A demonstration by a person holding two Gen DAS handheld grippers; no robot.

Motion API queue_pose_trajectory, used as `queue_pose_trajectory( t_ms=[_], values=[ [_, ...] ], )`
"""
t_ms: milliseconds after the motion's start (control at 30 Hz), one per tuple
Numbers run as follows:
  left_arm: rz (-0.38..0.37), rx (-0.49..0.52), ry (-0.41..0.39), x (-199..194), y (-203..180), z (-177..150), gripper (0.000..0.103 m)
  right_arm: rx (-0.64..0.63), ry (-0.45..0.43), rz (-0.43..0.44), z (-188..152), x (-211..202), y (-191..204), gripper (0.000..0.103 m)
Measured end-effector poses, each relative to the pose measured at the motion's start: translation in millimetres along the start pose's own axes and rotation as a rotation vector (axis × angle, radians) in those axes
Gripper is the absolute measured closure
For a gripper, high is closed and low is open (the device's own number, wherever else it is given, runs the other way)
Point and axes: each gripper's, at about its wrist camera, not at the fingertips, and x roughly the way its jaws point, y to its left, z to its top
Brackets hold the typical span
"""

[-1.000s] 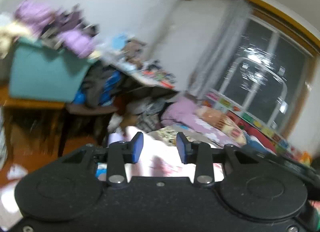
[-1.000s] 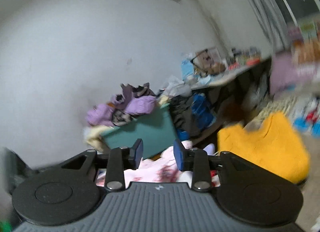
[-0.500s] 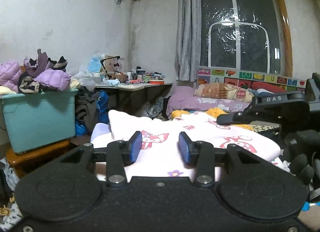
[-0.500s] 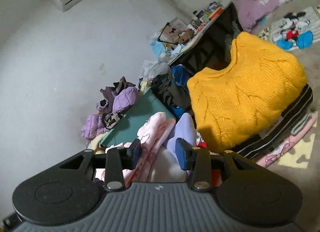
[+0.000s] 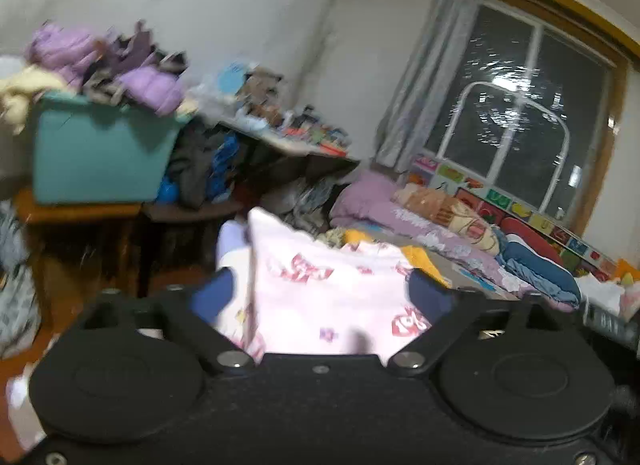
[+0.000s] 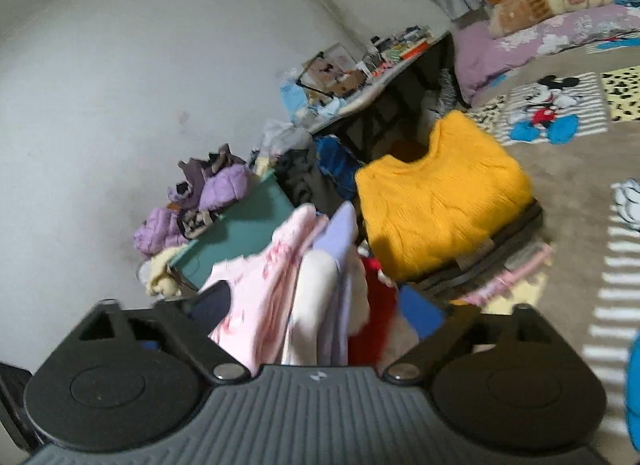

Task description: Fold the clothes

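In the left wrist view, the left gripper (image 5: 322, 293) has its fingers (image 5: 214, 293) spread wide, one blue pad on either side of a pink printed garment (image 5: 320, 289). The cloth lies between the pads, but whether either pad presses on it cannot be told; nothing is pinched. The garment appears to be folded and lying flat, with a lilac piece (image 5: 230, 237) showing at its far left edge, so the wide spread probably suits letting go or smoothing rather than lifting. Behind stand a teal bin (image 5: 100, 153) heaped with clothes, a cluttered desk (image 5: 296, 149) and a bed (image 5: 420, 221) under the window.

In the right wrist view, the right gripper (image 6: 318, 307) also has its fingers (image 6: 422, 311) far apart. Between them rises a bundle seen edge-on: the pink printed garment (image 6: 260, 285), a lilac layer (image 6: 338, 233) and something red (image 6: 368, 329). The pads appear clear of the cloth, though blur leaves contact uncertain. Just beyond, a yellow sweater (image 6: 440, 201) sits folded on top of a stack on the bed, which suggests that finished pieces are gathered there.
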Motion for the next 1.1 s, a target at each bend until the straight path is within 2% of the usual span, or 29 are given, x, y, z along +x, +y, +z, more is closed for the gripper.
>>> queue_pose_trajectory(
  t_ms=[100, 233, 333, 400, 567, 700, 867, 1100],
  values=[
    [0.055, -0.026, 0.08, -12, -5, 2, 0.0, -0.045, 0.063, -0.063, -9, -12, 14, 0.0],
    [0.16, 0.025, 0.133, -29, -22, 1, 0.0, -0.094, 0.15, -0.127, -19, -20, 36, 0.0],
    [0.271, 0.089, 0.175, -40, -39, -1, 0.0, -0.152, 0.179, -0.169, -26, -29, 55, 0.0],
    [0.318, 0.135, 0.193, -48, -48, -3, 0.0, -0.191, 0.187, -0.201, -29, -35, 67, 0.0],
    [0.332, 0.2, 0.228, -64, -61, -9, 0.0, -0.253, 0.21, -0.256, -33, -48, 87, 0.0],
    [0.414, 0.265, 0.188, -72, -72, -15, 0.0, -0.299, 0.213, -0.281, -37, -59, 98, 0.0],
    [0.335, 0.233, 0.206, -80, -78, -17, 0.0, -0.303, 0.214, -0.299, -39, -74, 103, 0.0],
    [0.361, 0.246, 0.161, -87, -89, -18, 0.0, -0.312, 0.199, -0.314, -41, -93, 106, 0.0]
  ],
)
